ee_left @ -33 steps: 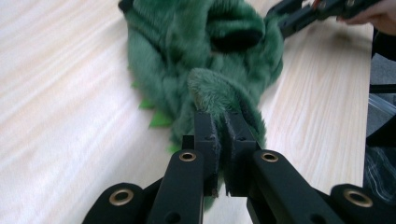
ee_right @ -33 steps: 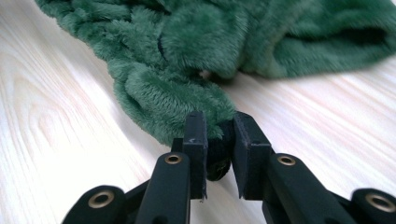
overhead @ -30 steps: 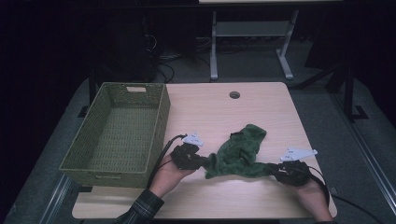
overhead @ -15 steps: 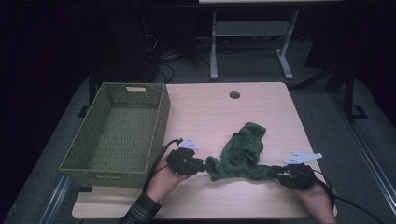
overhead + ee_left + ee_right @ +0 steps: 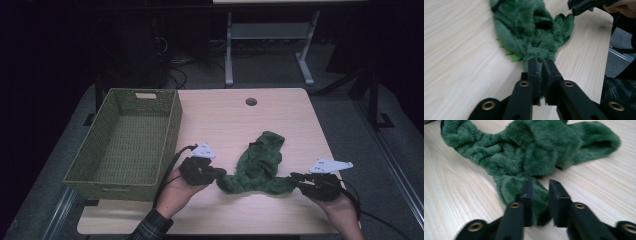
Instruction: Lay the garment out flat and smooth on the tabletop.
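Observation:
A green plush garment (image 5: 260,165) with light green spikes lies crumpled on the front half of the wooden table (image 5: 225,110). My left gripper (image 5: 219,175) is at its left end. In the left gripper view the jaws (image 5: 541,63) have just closed and pinch a fold of the fur (image 5: 531,30). My right gripper (image 5: 296,177) is at the garment's right end. Its jaws (image 5: 540,185) have also just closed further and are shut on a thick lobe of the plush (image 5: 536,150). The right gripper (image 5: 584,5) also shows far off in the left gripper view.
A green woven basket (image 5: 170,125) stands empty at the table's left side, close to my left hand. A round cable hole (image 5: 251,101) sits near the far edge. Beyond the table are a metal frame and cables on a dark floor.
The left gripper has drawn slightly toward the person and risen a little with its end of the garment. The cloth's left tail now stretches toward it. The right gripper has barely moved.

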`<act>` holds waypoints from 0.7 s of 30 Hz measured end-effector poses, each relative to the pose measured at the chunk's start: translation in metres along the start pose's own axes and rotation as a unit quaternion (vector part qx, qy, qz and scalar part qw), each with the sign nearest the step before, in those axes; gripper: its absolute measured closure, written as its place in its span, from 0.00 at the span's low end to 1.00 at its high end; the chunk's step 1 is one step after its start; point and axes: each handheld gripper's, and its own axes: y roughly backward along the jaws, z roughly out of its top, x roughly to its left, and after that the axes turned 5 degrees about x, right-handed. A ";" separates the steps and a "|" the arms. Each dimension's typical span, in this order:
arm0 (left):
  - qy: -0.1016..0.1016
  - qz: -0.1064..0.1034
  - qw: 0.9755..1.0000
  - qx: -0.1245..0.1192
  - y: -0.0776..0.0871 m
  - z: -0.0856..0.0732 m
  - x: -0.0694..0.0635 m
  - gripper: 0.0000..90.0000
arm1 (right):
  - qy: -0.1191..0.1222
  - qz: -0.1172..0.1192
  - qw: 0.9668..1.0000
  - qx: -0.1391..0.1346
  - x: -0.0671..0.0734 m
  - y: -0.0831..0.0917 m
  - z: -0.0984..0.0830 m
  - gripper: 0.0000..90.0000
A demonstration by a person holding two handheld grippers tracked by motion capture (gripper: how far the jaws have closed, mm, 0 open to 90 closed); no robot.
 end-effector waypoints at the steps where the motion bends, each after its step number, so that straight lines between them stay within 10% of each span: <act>1: -0.003 -0.007 1.000 0.002 -0.007 0.001 -0.003 0.98 | 0.004 0.002 1.000 0.000 0.002 -0.003 0.001 0.88; 12: 0.007 -0.010 0.998 0.061 -0.056 -0.005 0.003 0.99 | 0.020 0.015 0.999 0.046 0.006 -0.024 0.004 0.99; 21: -0.009 0.033 0.992 0.122 -0.052 -0.026 0.015 0.99 | 0.012 0.008 0.997 0.078 0.000 -0.026 -0.010 0.99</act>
